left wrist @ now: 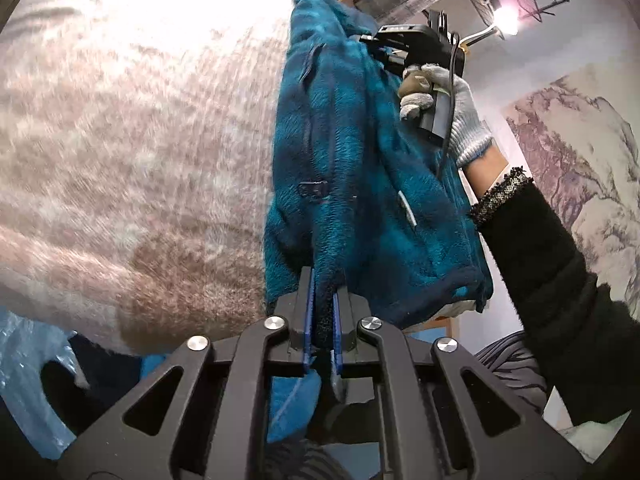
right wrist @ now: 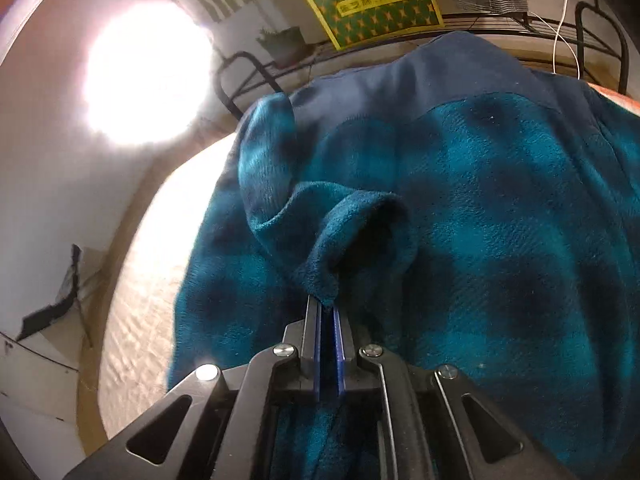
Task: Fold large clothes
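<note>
Only from our left hand-held gripper (left wrist: 324, 304) we see the gloved hand (left wrist: 452, 112), both grippers, right hand-held gripper (right wrist: 329, 312) too, clamped on teal checked fleece jacket (right wrist: 480, 208), navy yoke, bunched, hanging.

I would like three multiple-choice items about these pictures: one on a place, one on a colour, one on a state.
1. Where does the teal and navy checked fleece jacket hang?
A. over the pale textured bed cover
B. inside a drawer
C. in a sink

2. What colour is the knit glove?
A. red
B. white
C. black

3. How is the left tool?
A. open, holding nothing
B. shut on the jacket
C. out of view

Answers: A, the cover spreads behind it; B, white knit shows; B, fabric sits pinched between its fingers.
</note>
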The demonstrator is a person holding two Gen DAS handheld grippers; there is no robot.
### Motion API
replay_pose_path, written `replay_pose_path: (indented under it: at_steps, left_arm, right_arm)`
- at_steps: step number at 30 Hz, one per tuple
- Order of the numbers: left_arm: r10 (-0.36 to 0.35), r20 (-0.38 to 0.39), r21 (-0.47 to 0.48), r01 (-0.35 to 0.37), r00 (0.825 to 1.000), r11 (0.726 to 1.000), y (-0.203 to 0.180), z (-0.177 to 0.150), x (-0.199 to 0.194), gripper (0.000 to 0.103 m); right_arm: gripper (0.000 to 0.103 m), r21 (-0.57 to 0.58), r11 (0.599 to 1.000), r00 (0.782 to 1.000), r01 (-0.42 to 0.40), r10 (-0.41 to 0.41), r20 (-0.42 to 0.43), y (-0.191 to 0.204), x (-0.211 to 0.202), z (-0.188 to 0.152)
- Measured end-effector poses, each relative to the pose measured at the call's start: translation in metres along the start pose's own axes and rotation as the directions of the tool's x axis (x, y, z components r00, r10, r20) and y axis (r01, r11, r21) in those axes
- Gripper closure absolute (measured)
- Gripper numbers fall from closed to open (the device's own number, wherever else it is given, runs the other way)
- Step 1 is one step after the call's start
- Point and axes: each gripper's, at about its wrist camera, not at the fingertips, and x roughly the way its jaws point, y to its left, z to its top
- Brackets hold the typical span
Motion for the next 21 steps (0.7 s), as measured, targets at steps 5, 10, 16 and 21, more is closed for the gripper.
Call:
replay_pose_path:
  at_steps: [5, 10, 16, 21]
  left_arm:
    - [-0.006, 0.02, -0.015, 0.006, 1.0, 1.0, 0.008, -0.001, -0.016, 0.089]
    - [0.006, 0.088, 0.04, -0.01, 0.996, 0.999, -0.006, -0.007, -0.047, 0.089]
    - [0.015, 0.161, 0.109, -0.033, 0.987, 0.993, -0.015, -0.006, -0.093, 0.089]
    - [-0.003, 0.208, 0.148, -0.028, 0.978, 0.989, -0.02, 0.006, -0.124, 0.089]
  right_arm:
    - [0.073, -0.028, 0.999, 0.999, -0.032, 0.033, 0.026, 0.009, -0.045, -0.004]
    - [0.067, -0.102, 0.991, 0.991, -0.09, 0.099, 0.085, 0.033, -0.127, -0.033]
    - [0.067, -0.199, 0.973, 0.977, -0.119, 0.15, 0.15, 0.069, -0.232, -0.088]
    - [0.062, -0.249, 0.964, 0.963, -0.098, 0.155, 0.221, 0.088, -0.309, -0.136]
